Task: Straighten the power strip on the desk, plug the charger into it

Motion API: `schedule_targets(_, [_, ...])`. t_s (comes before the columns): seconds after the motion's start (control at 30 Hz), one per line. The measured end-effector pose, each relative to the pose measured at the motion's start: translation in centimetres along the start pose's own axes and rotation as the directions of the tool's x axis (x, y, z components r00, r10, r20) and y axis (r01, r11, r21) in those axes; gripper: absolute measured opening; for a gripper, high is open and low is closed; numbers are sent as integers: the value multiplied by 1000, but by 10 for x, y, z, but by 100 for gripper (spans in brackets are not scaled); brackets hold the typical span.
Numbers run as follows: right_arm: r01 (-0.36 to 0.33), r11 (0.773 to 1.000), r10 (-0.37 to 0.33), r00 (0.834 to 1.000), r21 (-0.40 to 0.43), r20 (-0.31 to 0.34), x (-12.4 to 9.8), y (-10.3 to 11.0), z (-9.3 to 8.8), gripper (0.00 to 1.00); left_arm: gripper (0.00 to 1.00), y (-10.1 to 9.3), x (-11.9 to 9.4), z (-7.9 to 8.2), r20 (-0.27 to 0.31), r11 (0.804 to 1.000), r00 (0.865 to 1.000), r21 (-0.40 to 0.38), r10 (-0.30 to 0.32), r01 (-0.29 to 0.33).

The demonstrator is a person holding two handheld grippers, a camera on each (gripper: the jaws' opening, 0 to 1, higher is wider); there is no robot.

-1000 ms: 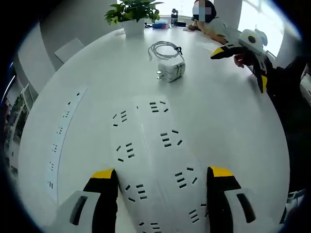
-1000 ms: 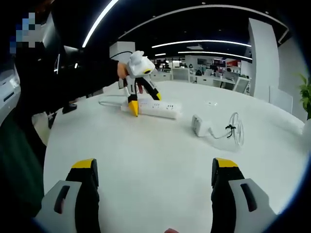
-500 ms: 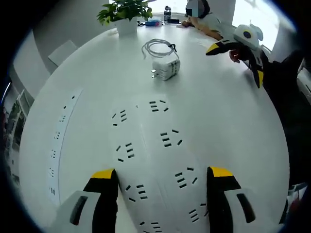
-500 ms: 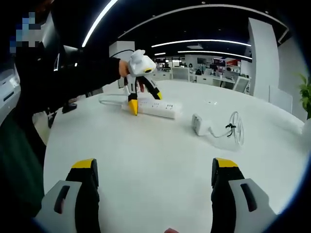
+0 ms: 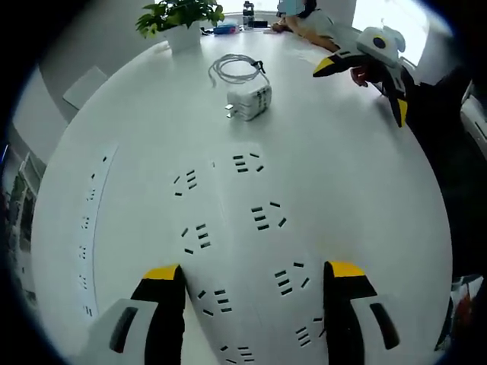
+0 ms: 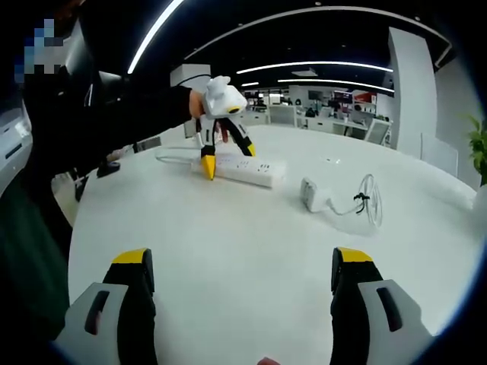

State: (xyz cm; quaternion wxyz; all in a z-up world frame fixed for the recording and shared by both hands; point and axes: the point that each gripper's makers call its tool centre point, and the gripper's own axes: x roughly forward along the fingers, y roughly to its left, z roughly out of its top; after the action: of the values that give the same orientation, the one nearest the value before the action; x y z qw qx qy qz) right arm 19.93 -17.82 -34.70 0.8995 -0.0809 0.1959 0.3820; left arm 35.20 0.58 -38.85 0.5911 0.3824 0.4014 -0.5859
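Observation:
A white power strip (image 5: 236,228) lies flat on the white desk (image 5: 365,198) and runs up between the jaws of my left gripper (image 5: 251,272), which stands open astride it. Beyond its far end sits the white charger (image 5: 248,101) with its coiled cable (image 5: 236,67). From the other side, the left gripper (image 6: 227,158) straddles the near end of the power strip (image 6: 255,172), with the charger (image 6: 312,195) and cable (image 6: 369,199) to its right. My right gripper (image 6: 243,277) hovers open over bare desk, holding nothing; it also shows as the right gripper (image 5: 365,72).
A row of sockets (image 5: 90,228) is set into the desk at the left. A potted plant (image 5: 176,17) and a seated person (image 5: 304,17) are at the far end. A dark sleeve (image 6: 129,114) holds the left gripper.
The left gripper has shifted slightly while staying astride the strip; the charger now sits higher and further left in its view. The right gripper has not moved.

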Motion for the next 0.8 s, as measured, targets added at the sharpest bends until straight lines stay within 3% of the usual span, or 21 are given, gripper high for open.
schedule_targets(0.8, [-2, 1000, 2, 1000, 6, 0, 1, 4, -2, 97, 75, 1, 0, 0, -65, 995, 997, 97, -31, 37])
